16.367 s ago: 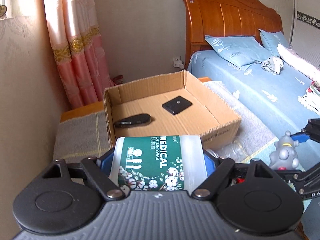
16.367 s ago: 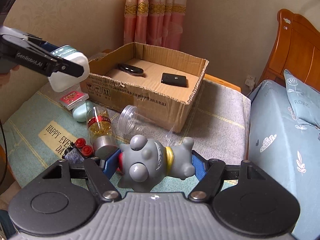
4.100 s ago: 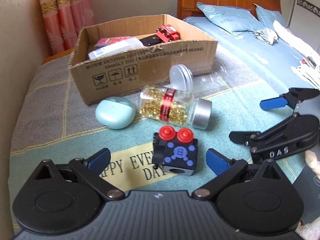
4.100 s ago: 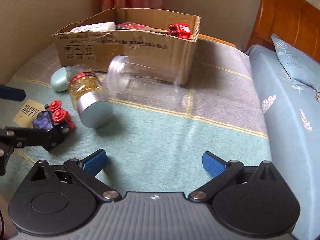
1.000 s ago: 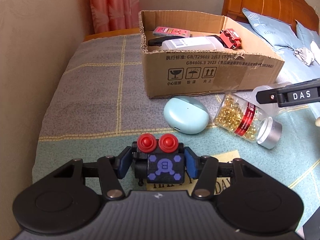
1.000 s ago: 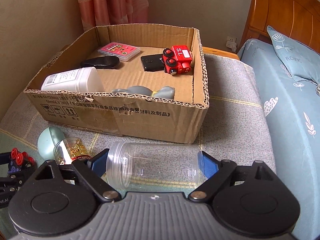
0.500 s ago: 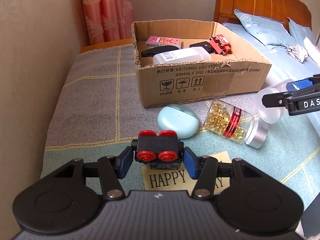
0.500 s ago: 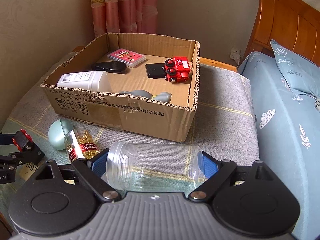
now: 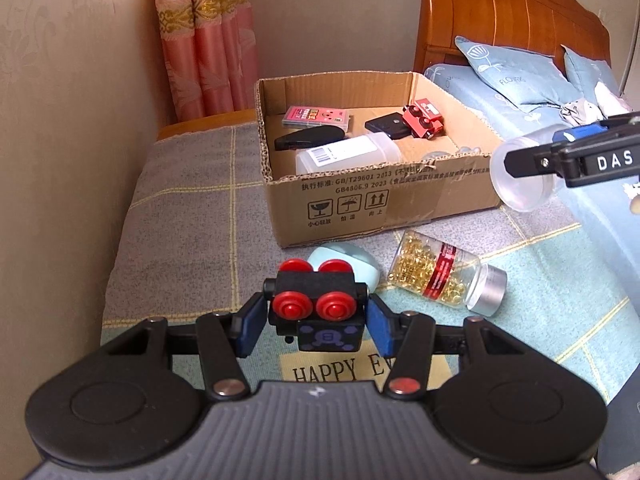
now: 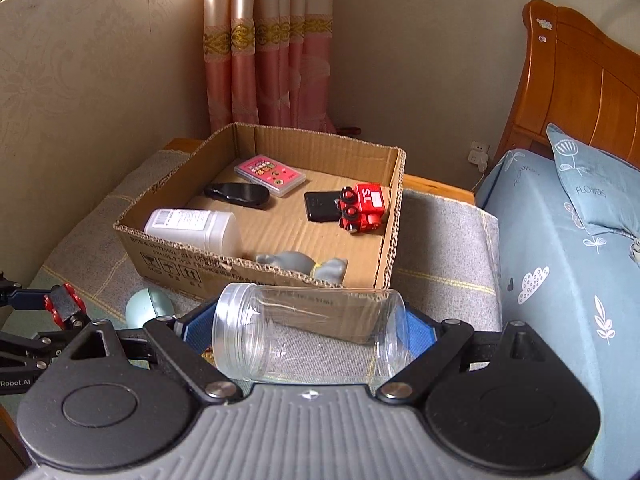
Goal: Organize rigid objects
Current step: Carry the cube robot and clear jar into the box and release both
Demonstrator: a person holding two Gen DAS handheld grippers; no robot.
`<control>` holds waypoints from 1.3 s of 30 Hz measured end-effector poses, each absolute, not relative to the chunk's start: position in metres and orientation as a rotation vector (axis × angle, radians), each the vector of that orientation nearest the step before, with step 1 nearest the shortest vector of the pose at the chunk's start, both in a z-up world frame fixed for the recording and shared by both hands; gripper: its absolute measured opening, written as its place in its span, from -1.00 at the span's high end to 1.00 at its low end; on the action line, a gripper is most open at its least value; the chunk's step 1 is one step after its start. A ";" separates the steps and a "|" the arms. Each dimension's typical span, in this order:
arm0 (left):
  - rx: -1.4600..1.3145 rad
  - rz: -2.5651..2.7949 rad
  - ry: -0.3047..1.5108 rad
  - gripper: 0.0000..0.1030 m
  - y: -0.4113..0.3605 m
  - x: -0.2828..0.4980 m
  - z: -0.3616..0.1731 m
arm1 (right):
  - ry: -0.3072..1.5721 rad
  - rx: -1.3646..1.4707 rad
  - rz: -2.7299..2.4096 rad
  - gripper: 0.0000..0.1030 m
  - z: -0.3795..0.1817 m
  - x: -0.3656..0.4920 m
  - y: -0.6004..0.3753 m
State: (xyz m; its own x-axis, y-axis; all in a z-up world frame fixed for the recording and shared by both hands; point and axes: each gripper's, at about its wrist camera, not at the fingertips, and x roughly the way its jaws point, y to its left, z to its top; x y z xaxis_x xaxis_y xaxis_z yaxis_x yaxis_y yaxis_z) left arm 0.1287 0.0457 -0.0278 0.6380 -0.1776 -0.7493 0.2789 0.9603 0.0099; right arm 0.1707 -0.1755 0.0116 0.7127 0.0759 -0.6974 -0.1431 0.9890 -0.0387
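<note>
Cardboard box point(image 9: 376, 196) ahead, mint case point(image 9: 362, 262), capsule bottle point(image 9: 440, 276) beside it

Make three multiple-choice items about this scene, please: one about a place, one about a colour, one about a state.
1. Where does the red toy truck lie?
A. inside the cardboard box
B. on the blanket beside the box
C. on the blue bedsheet

2. What colour are the round knobs on the black toy block in the left gripper?
A. yellow
B. red
C. white

3. In what state is the clear plastic jar?
A. standing upright on the blanket
B. lying inside the box
C. held sideways in the right gripper

Answers:
1. A: the truck rests on the box floor near its right wall.
2. B: the knobs show red in the left wrist view.
3. C: the blue pads press on both ends of the jar.
</note>
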 end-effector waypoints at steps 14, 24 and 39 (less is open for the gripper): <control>0.140 -0.251 0.747 -0.02 0.045 0.140 0.007 | 0.695 -0.092 0.120 -0.83 0.039 0.249 -0.166; 0.179 -0.251 0.710 -0.02 0.042 0.158 0.022 | 0.718 -0.063 0.099 -1.00 0.028 0.256 -0.172; 0.217 -0.305 0.704 -0.02 0.015 0.231 0.045 | 0.693 0.062 0.033 -1.00 0.017 0.180 -0.192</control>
State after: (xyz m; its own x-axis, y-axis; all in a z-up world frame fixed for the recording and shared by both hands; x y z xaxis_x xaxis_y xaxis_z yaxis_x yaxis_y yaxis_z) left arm 0.2306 0.0147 0.0454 0.7207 -0.2010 -0.6635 0.3458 0.9337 0.0928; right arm 0.1804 -0.1925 0.0173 0.7687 0.0510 -0.6376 -0.0096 0.9976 0.0683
